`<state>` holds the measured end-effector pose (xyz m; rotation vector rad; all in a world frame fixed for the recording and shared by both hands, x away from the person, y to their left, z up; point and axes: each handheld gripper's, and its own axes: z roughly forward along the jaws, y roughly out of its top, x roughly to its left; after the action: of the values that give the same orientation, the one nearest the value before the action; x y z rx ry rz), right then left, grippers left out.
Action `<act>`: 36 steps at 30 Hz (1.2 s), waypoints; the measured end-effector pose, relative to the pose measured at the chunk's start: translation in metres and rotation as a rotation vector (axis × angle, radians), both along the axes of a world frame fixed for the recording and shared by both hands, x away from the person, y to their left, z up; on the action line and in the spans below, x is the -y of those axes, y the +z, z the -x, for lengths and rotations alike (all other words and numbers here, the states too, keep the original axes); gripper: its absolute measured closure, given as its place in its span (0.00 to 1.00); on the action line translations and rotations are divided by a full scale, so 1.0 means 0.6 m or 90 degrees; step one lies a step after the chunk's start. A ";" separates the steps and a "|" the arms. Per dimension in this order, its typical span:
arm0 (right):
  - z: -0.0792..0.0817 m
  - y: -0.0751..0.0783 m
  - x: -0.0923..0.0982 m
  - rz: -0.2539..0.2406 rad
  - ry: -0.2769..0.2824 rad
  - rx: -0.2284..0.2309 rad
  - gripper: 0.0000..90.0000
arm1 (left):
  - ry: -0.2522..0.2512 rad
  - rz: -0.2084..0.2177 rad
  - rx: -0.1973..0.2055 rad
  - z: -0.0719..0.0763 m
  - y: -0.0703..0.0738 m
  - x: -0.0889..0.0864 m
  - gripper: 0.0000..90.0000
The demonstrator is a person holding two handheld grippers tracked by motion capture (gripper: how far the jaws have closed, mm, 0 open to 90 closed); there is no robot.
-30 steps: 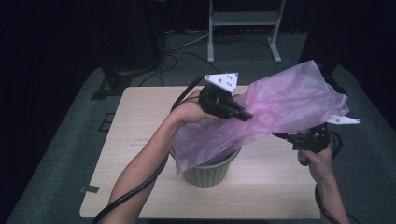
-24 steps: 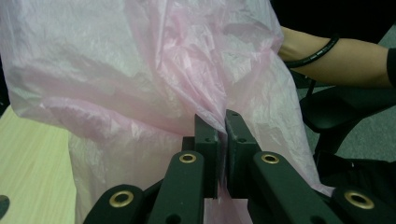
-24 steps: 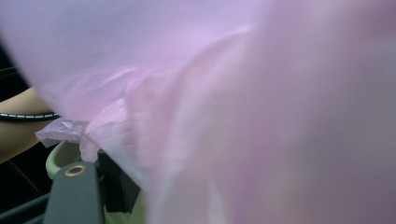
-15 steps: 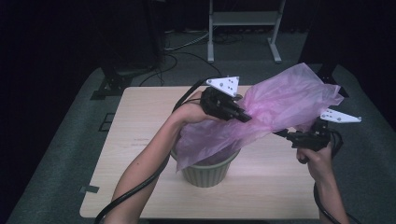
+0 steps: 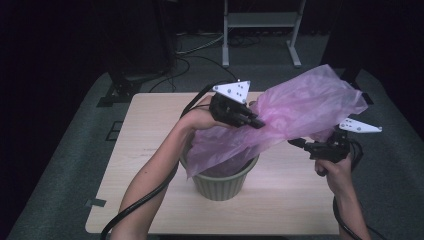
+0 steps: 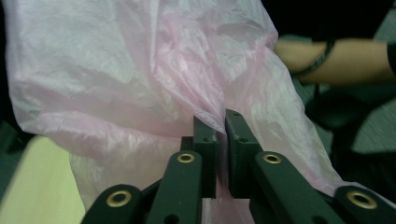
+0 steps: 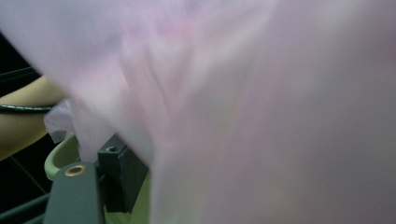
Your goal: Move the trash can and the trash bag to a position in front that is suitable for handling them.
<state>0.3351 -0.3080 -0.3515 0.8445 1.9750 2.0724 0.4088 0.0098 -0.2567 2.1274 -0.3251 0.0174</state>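
Pinching pink bag [image 6: 140, 79], left jaws clamped

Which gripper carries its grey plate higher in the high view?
The left gripper, pinching the pink bag over the green bin; the right gripper sits lower, beside it.

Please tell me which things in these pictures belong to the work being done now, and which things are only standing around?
Part of the work:
- pink plastic bag, held over the pot
- green pot on the table
- left gripper, jaws pinching the bag
- right gripper, at the bag's lower edge

Only standing around:
- metal stand behind the table
- cables on the floor
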 end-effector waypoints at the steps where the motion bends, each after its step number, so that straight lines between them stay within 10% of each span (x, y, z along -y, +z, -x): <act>1: -0.001 0.000 -0.003 0.005 0.003 -0.005 0.28 | -0.004 -0.010 -0.001 0.001 -0.007 -0.005 0.92; 13: -0.014 0.000 -0.051 0.023 0.057 -0.008 0.34 | 0.013 -0.097 0.014 0.013 -0.039 -0.034 0.88; 25: -0.011 0.009 -0.085 0.052 0.095 0.001 0.38 | 0.024 -0.282 0.077 0.035 -0.068 -0.023 0.90; 36: -0.014 0.017 -0.100 0.067 0.108 -0.027 0.70 | 0.038 -0.245 0.041 0.038 -0.061 -0.046 0.72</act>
<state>0.3433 -0.2481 -0.3414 0.7300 2.2283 2.0309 0.3863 0.0375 -0.2933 2.5221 -0.3229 0.0619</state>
